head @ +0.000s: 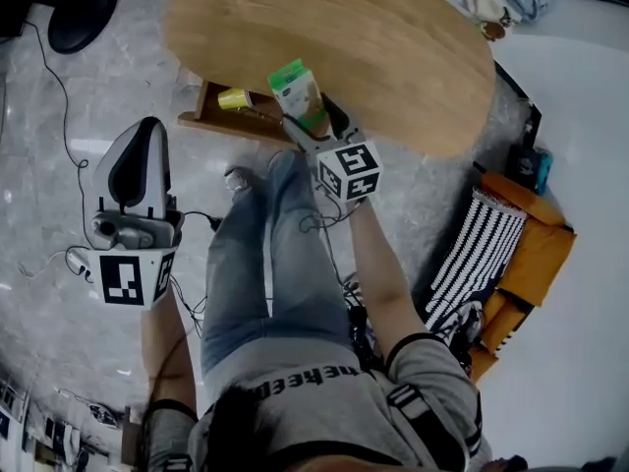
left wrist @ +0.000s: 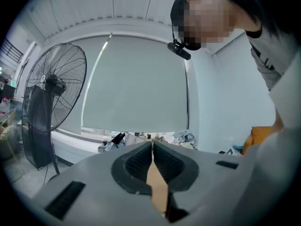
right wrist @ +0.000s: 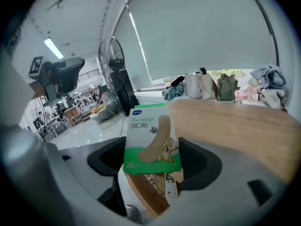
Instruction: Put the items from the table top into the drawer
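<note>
At the edge of the smooth oval wooden counter (head: 393,37), the right claw (right wrist: 153,161) grips a flat green-and-white cardboard bandage box (right wrist: 151,138), while the ribbed left claw (left wrist: 153,157) is closed, empty.

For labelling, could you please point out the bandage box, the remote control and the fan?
bandage box (right wrist: 149,140): right gripper view, printed front.
remote control (right wrist: 171,187): right gripper view, button face.
fan (left wrist: 49,83): left gripper view, centre hub.

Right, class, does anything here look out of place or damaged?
Nothing spilled or damaged. The bandage box sits upright in the right tool by the open drawer. One oddity: the left tool, shut and empty, points upward, away from the table.
</note>
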Motion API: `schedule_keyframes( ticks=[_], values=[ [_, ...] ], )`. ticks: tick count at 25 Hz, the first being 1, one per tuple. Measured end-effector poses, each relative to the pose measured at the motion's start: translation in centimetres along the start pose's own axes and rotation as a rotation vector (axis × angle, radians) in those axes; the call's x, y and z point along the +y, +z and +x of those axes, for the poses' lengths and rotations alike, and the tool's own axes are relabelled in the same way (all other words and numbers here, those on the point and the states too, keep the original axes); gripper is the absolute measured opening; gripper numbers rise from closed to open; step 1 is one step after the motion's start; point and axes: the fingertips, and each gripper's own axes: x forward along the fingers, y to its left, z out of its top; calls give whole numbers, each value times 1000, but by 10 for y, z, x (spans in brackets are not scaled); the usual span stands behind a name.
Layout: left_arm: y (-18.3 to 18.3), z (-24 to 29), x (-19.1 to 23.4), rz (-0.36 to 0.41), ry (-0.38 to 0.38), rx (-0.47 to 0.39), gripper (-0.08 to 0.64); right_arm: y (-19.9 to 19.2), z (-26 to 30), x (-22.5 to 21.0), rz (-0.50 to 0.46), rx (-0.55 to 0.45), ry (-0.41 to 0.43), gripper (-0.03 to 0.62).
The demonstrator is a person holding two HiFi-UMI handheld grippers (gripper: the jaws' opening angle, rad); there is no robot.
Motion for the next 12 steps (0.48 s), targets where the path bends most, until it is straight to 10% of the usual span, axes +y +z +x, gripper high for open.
schedule_keyframes(
  ticks=[12],
  values=[
    [-20,-22,18,-31,30,10,14,-70,38,19,-152,230,50,348]
  ],
)
